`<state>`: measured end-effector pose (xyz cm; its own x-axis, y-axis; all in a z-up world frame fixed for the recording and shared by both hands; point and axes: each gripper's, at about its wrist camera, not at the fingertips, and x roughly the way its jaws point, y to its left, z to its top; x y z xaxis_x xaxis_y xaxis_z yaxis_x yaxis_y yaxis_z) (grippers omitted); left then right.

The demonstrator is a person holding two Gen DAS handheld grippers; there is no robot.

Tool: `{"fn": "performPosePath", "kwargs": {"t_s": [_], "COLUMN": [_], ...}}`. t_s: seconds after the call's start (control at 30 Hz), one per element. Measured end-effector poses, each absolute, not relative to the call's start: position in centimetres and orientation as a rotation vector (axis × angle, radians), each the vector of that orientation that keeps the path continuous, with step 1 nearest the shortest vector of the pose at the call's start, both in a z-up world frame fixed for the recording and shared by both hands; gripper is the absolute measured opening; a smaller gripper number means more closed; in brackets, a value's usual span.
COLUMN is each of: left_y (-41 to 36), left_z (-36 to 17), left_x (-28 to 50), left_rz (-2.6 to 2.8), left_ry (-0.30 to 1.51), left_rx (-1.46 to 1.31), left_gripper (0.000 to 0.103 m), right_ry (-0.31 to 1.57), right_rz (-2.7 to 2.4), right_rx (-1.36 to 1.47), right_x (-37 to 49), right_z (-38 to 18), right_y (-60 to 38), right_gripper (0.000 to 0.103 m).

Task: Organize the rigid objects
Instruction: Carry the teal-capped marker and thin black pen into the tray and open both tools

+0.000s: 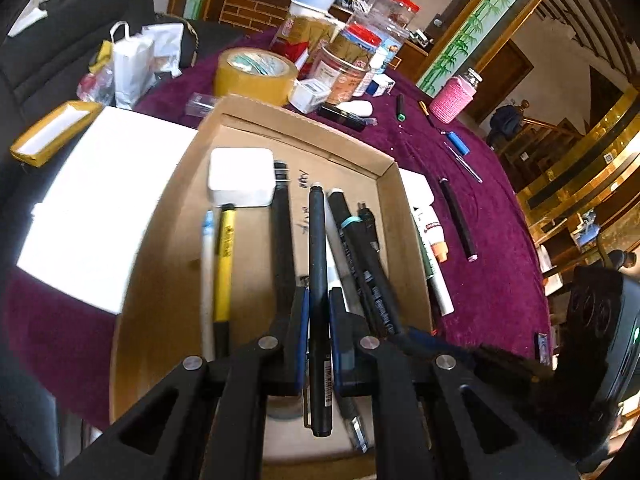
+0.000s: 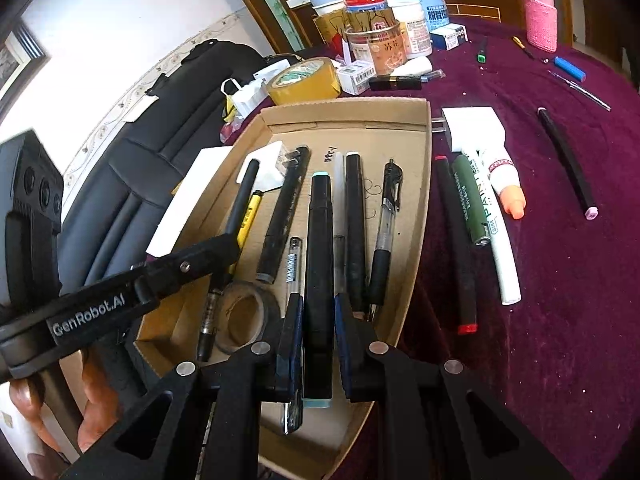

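Note:
A shallow cardboard tray (image 1: pixel 404 192) (image 2: pixel 424 168) on the purple table holds several pens, a yellow marker (image 1: pixel 224 256), a white charger (image 1: pixel 240 176) and a tape ring (image 2: pixel 244 316). My left gripper (image 1: pixel 319 304) is shut on a slim black pen (image 1: pixel 319 264) above the tray; it shows in the right wrist view (image 2: pixel 230 242) at the left, holding that pen (image 2: pixel 242 196). My right gripper (image 2: pixel 318 312) is shut on a thick black marker with teal ends (image 2: pixel 319 248) over the tray.
Right of the tray lie a red-tipped black pen (image 2: pixel 456 240), a green paint marker (image 2: pixel 472 200), a white tube (image 2: pixel 502 176), a white adapter (image 2: pixel 472 126) and a black pen (image 2: pixel 566 160). Behind stand a tape roll (image 1: pixel 254 76), jars (image 1: pixel 340 74) and a pink-sleeved bottle (image 2: pixel 541 20).

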<state>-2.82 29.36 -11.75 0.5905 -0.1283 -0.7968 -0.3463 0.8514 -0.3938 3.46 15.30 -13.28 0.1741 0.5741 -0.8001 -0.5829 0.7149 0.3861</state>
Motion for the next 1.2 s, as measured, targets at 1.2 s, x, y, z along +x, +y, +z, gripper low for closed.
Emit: {"fn": "performPosePath", "kwargs": {"t_s": [1.2], "left_y": [29.7], "left_z": [-13.2], "left_x": [1.2], "left_rz": [0.140], "left_ry": [0.972], "left_rx": [-0.593], "left_gripper": [0.049], "right_ry": [1.054], "right_rz": [0.900], "right_rx": [0.004], "right_x": [3.0], "right_z": [-12.4], "right_y": [13.8], "right_gripper": [0.040]}}
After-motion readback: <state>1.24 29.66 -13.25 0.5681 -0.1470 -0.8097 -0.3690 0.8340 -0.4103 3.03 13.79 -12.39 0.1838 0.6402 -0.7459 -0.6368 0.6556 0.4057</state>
